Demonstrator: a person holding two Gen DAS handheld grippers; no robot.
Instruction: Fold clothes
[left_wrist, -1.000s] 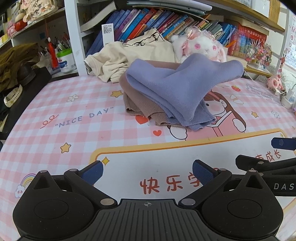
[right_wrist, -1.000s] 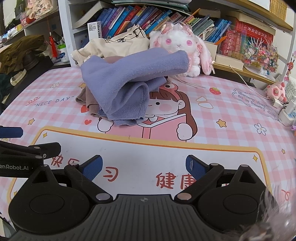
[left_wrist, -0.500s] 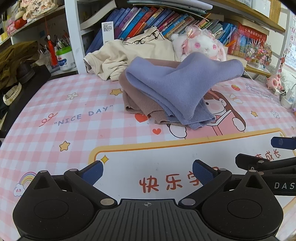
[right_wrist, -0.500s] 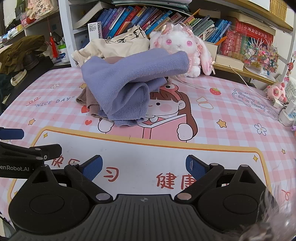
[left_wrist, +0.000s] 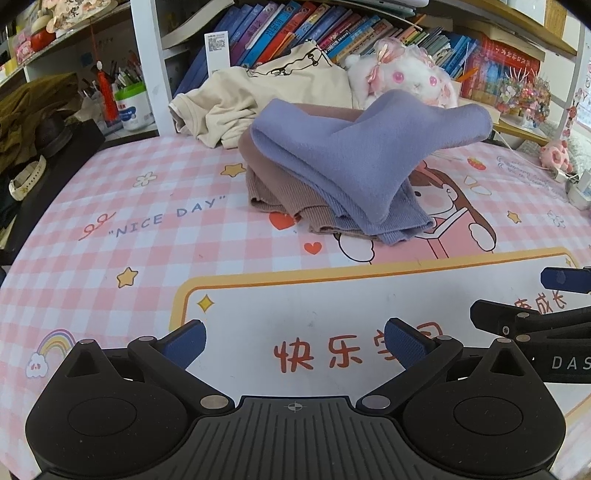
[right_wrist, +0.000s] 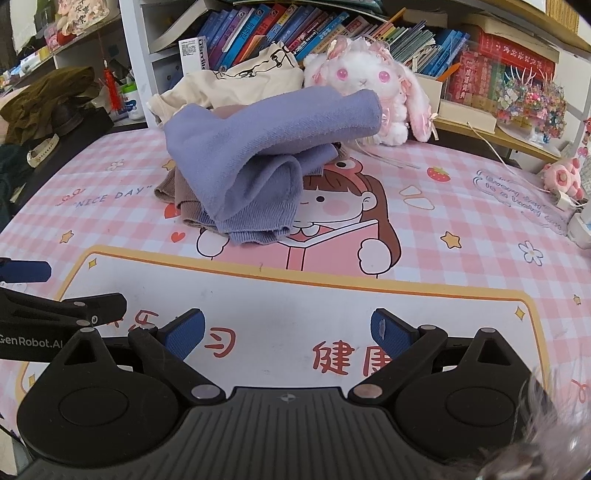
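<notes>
Nothing has shifted: both the left gripper (left_wrist: 294, 343) and right gripper (right_wrist: 287, 331) hover spread wide, empty, above the pink checked mat (left_wrist: 155, 258), bookshelves (right_wrist: 332, 29) far ahead.

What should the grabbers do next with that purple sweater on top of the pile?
Probably move both forward toward the purple sweater. The left gripper and right gripper are both open, hold nothing, and hang over the bare mat, short of the pile. The sweater lies crumpled on top of the brown garment, so it looks like the first one to lift off and spread flat.
</notes>
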